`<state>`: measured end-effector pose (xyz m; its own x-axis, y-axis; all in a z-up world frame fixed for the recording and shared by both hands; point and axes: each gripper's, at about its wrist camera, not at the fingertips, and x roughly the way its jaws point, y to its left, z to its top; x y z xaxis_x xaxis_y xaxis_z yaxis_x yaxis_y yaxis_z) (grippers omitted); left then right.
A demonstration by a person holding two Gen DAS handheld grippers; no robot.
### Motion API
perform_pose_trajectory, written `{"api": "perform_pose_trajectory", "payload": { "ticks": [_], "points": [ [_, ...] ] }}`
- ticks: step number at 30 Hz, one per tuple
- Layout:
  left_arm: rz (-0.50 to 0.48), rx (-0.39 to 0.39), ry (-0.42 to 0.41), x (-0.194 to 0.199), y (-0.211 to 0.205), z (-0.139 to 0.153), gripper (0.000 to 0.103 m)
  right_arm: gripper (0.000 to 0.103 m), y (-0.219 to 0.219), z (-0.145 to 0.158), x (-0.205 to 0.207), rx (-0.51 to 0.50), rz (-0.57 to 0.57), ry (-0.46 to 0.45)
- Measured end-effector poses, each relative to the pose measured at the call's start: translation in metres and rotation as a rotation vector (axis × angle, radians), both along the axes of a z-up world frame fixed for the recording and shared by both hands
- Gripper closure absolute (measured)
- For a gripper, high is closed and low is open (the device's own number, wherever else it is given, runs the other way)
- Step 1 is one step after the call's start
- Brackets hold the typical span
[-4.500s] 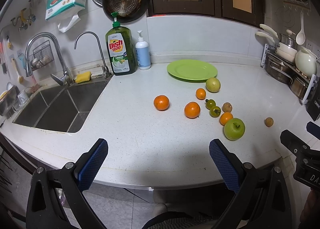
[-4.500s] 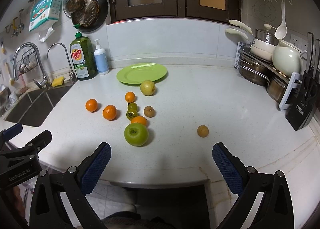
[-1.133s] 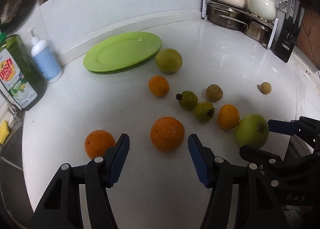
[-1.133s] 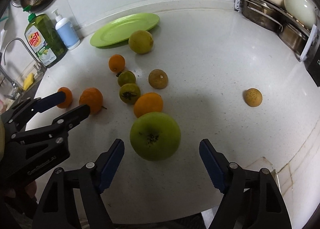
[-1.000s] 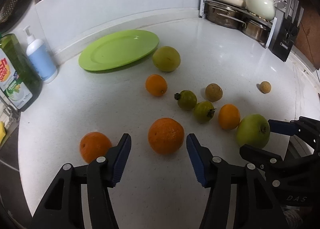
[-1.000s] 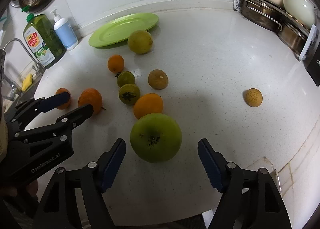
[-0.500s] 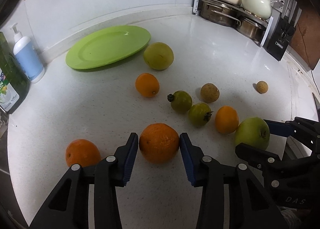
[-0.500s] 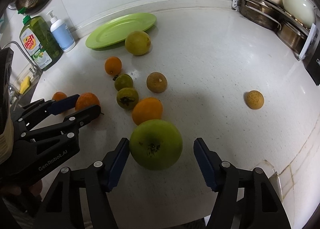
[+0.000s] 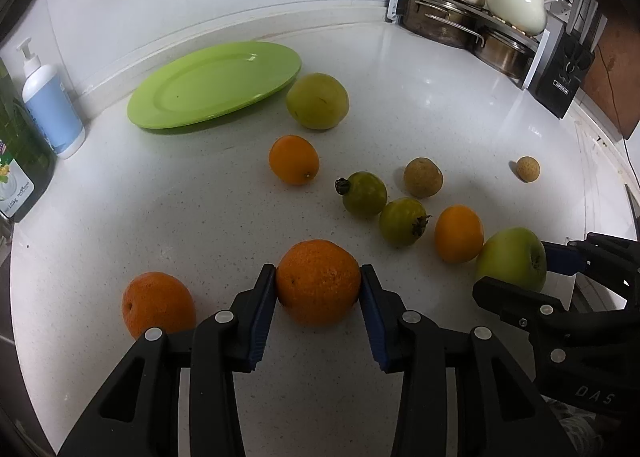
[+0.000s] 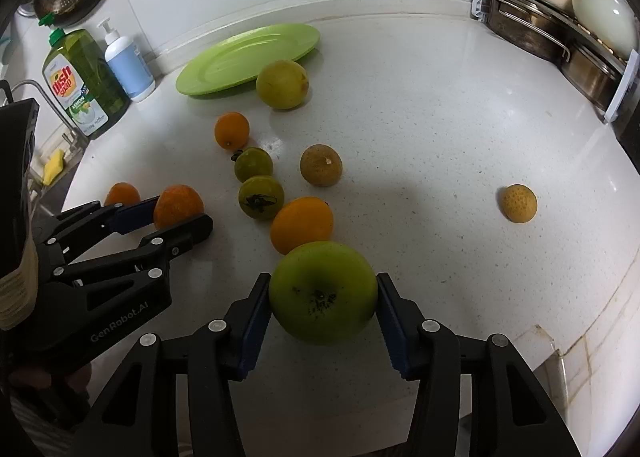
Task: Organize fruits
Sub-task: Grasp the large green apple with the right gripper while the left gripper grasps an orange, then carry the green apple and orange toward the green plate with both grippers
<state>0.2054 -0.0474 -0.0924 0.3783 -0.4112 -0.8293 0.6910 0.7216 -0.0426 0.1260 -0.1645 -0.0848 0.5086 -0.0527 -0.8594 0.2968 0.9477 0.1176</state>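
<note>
Left claw (image 9: 318,289) grips an orange (image 9: 318,281) and right claw (image 10: 323,297), jaws closing, clamps a green apple (image 10: 323,291), both on the surface (image 10: 440,129); round, firm, likely slippery, best held across their widest part.

Eleven fruits lie on the bench (image 9: 460,105). Five are orange citrus: two larger rough-skinned oranges, one (image 9: 318,282) beside the other (image 9: 157,303), and three smaller smooth ones (image 9: 294,159) (image 9: 459,233) (image 10: 122,194). One is a green apple (image 10: 323,291). One is a big yellow-green round fruit (image 9: 317,100). Two are small dark green fruits with dried calyxes (image 9: 365,193) (image 9: 403,220). Two are small brownish round fruits, one in the cluster (image 9: 423,177) and one well apart (image 9: 528,168). There is one green plate (image 9: 214,83). Two bottles stand by the wall: one white pump bottle (image 10: 129,63) and one green dish soap bottle (image 10: 82,83). Two hand-held grippers show, one (image 9: 318,289) per wrist view, the other (image 10: 323,297) likewise.
</note>
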Motion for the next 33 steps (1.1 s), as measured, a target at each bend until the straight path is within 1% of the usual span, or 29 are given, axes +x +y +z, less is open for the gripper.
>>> {"api": "perform_pose_trajectory", "payload": {
  "ticks": [10,15,23,27,33],
  "points": [
    [-0.003,-0.015,-0.018,-0.010,0.008,0.008,0.062,0.052,0.004,0.008,-0.009,-0.011,-0.001,-0.019],
    [-0.003,-0.035,-0.035,-0.016,0.018,0.018,0.062,0.052,0.009,0.016,-0.013,-0.033,-0.003,-0.038],
    [0.005,-0.074,-0.068,-0.023,0.042,0.037,0.062,0.052,0.028,0.033,-0.016,-0.059,-0.009,-0.095],
    [0.037,-0.083,-0.087,-0.026,0.052,0.045,0.062,0.052,0.034,0.042,-0.015,-0.075,0.012,-0.124],
    [0.122,-0.095,-0.120,-0.029,0.058,0.056,0.062,0.052,0.034,0.050,-0.004,-0.080,0.081,-0.159]
  ]
}}
